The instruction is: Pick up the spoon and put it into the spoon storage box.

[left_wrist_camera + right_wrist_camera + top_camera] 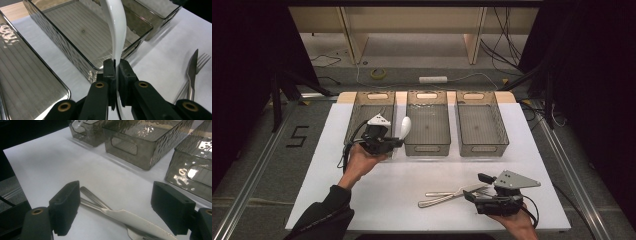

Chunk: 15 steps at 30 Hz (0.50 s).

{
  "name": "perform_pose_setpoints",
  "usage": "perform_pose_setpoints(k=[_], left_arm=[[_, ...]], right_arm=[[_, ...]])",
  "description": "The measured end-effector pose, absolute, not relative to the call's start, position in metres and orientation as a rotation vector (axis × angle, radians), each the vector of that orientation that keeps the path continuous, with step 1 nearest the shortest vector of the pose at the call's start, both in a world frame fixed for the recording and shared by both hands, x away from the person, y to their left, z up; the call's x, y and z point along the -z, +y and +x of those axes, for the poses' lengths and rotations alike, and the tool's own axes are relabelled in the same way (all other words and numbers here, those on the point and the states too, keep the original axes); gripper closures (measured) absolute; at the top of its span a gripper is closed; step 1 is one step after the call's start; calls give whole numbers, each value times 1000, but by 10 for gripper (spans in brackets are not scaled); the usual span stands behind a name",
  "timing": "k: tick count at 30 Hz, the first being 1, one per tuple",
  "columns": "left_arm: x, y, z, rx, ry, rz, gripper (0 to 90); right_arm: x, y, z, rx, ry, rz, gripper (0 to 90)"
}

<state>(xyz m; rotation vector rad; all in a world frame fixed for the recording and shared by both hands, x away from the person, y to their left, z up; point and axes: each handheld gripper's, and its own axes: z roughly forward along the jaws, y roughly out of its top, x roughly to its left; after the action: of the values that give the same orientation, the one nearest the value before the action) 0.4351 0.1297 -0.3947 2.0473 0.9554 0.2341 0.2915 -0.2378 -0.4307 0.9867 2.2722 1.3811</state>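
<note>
Right gripper waits, jaws wide, knife just ahead; left gripper clamps the white spoon — carry it toward two o'clock over the middle bin, then release low.

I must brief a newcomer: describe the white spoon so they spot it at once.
Look at the three smoky bins on the white table. Between the left and middle ones, the left gripper clamps the white spoon: white, unlike the metal knife and fork.
</note>
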Motion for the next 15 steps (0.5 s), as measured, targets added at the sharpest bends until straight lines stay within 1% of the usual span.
perform_pose_setpoints(k=[15], left_arm=[[388,119,456,-256,966,2024,851]], right_arm=[[431,-238,292,-1386,2269,989,246]])
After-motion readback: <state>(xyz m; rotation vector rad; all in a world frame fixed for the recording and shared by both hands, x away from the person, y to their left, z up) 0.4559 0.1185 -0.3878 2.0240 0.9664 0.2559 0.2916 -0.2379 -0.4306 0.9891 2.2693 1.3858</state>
